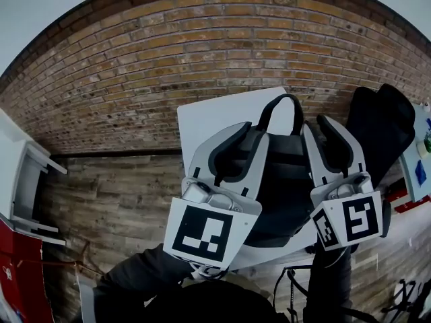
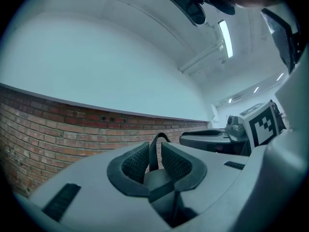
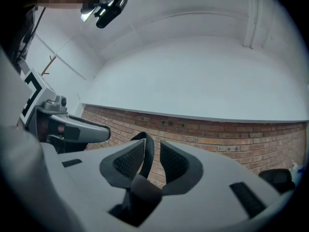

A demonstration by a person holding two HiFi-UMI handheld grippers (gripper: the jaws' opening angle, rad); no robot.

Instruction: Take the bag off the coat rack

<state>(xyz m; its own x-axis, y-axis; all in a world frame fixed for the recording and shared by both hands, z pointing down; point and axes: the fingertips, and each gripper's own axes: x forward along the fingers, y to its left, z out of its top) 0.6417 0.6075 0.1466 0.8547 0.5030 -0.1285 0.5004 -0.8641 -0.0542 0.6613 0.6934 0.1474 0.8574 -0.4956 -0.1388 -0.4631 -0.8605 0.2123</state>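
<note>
Below the red brick wall stands a white counter, and the dark grey fabric bag appears to rest on it. No coat rack shows in any view, so we judge the bag already taken down. Its black top handle loop stands upright, just ahead and between the left hand-held gripper and the right hand-held gripper — about equally near. Both are released, jaws apart, with the loop showing in each gap — unclamped, as far as we see.

The left gripper and the right gripper hide most of the bag; right of the bag, small things are cut by the edge.
</note>
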